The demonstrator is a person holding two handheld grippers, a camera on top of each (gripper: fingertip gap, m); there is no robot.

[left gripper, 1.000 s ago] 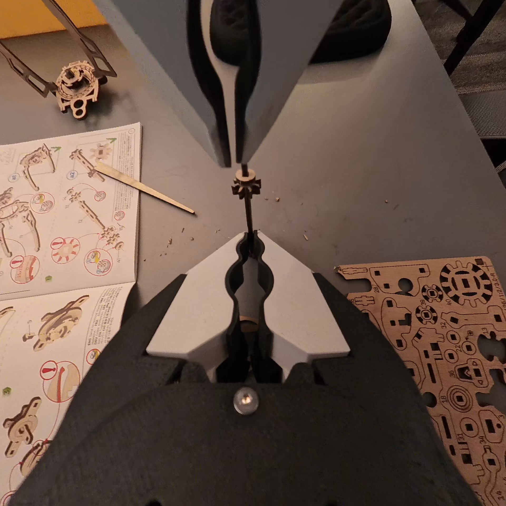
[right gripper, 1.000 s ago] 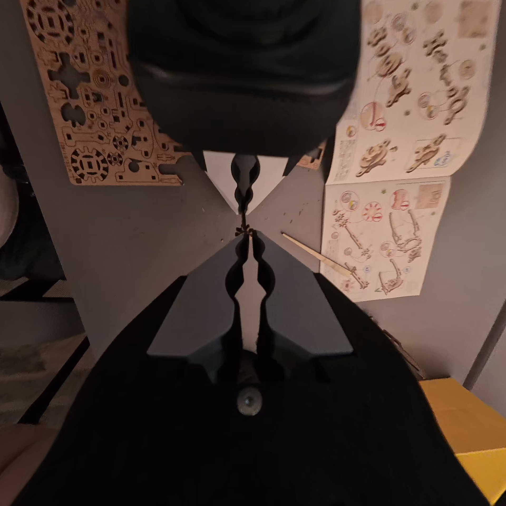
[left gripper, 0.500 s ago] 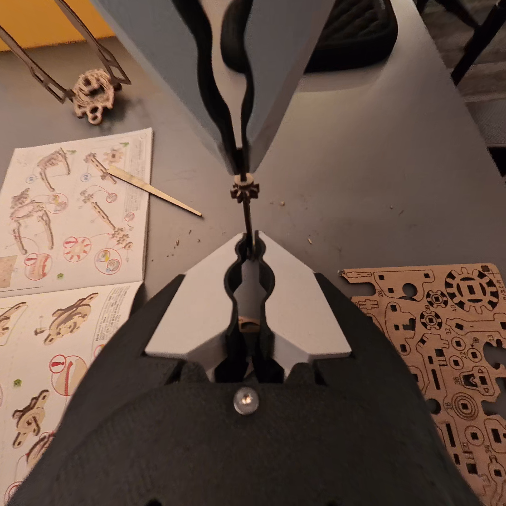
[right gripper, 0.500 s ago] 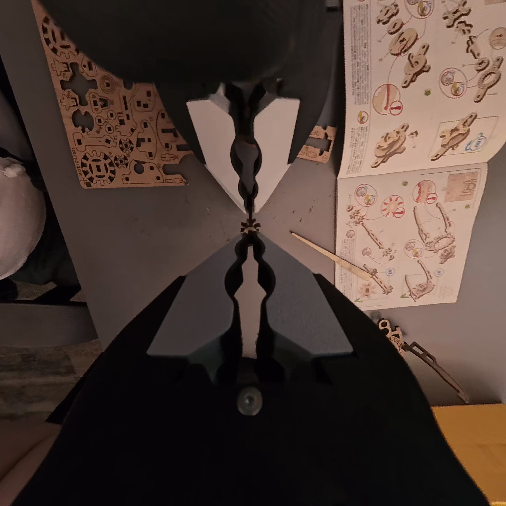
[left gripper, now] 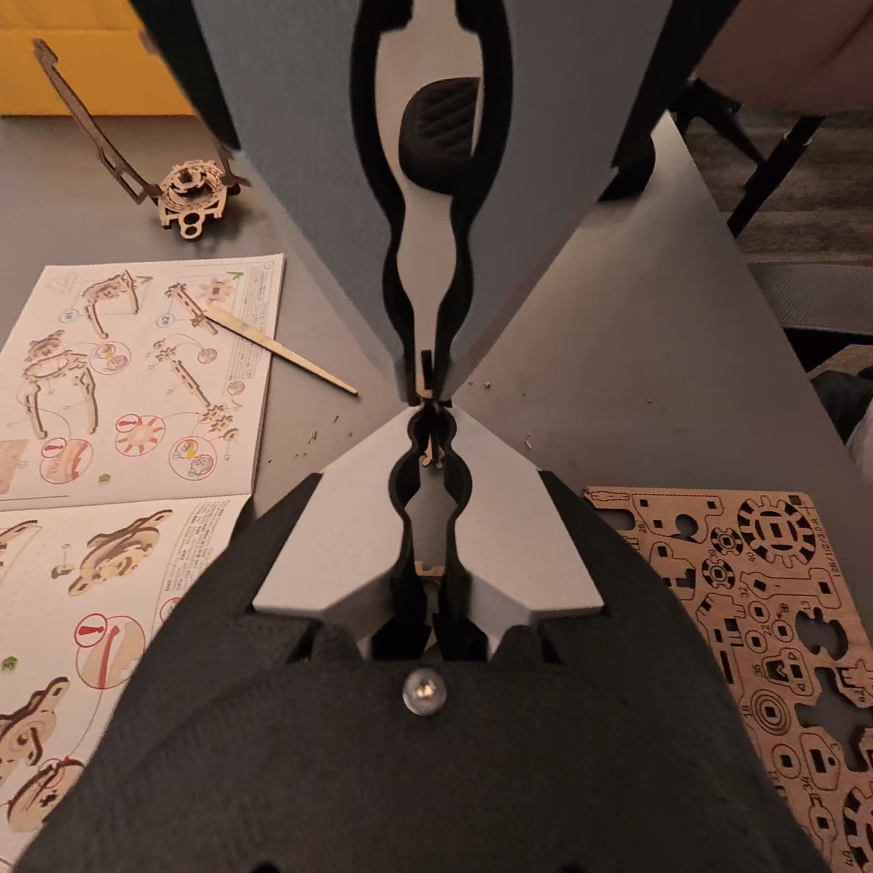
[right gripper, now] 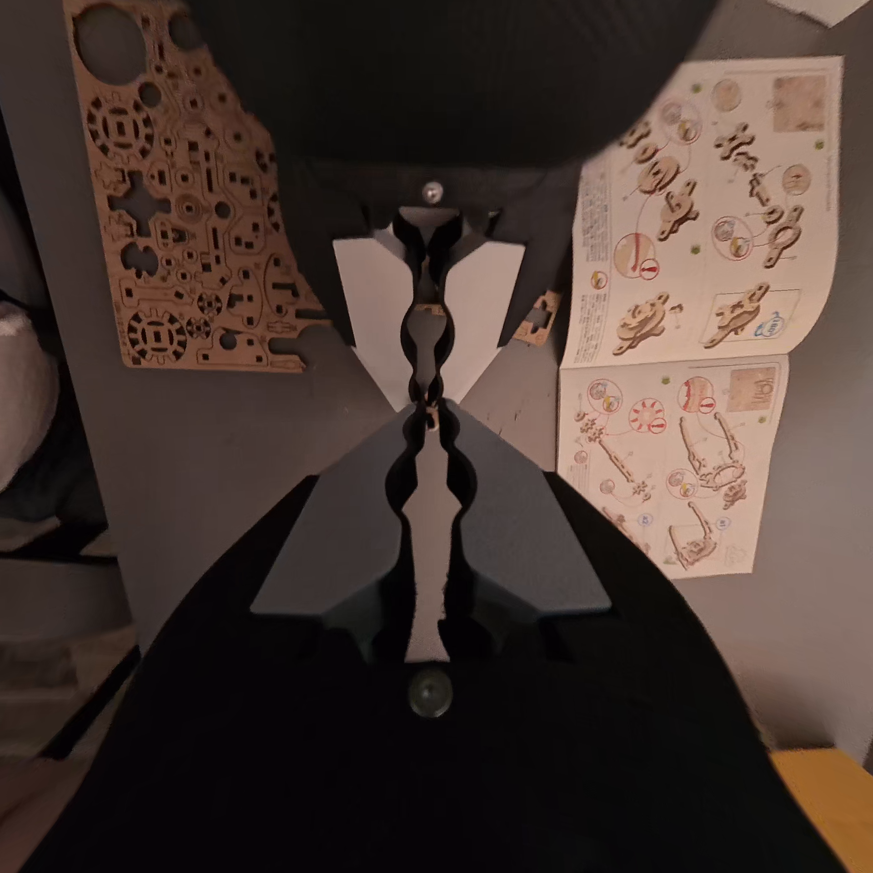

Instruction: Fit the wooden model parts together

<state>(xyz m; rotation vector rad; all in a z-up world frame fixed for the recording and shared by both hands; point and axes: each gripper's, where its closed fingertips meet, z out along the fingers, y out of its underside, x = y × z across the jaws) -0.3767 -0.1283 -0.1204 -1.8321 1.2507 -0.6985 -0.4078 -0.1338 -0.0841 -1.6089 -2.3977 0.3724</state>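
Note:
My left gripper (left gripper: pixel 427 416) is shut on a thin dark wooden axle (left gripper: pixel 431 441) that runs between its fingers. A small toothed wooden gear (left gripper: pixel 427 403) sits on the axle right at the fingertips. My right gripper (left gripper: pixel 426 389) comes from the opposite side, tip to tip with the left. It is shut on the axle's far end (left gripper: pixel 426 366). In the right wrist view my right gripper (right gripper: pixel 429 418) pinches a pale wooden bit (right gripper: pixel 432 419) and meets the left gripper (right gripper: pixel 427 394). Both are held above the grey table (left gripper: pixel 590 330).
An open instruction booklet (left gripper: pixel 132 378) lies at the left with a thin wooden stick (left gripper: pixel 283 349) across its corner. A partly built wooden model (left gripper: pixel 189 198) stands behind it by a yellow box (left gripper: pixel 71 56). A punched wooden parts sheet (left gripper: pixel 756 614) lies at the right. The left gripper's tips are roughly 4 cm from the right gripper's.
The two grippers have closed in on each other. The stretch of axle that showed between them is gone, and the gear now sits right at the touching fingertips.

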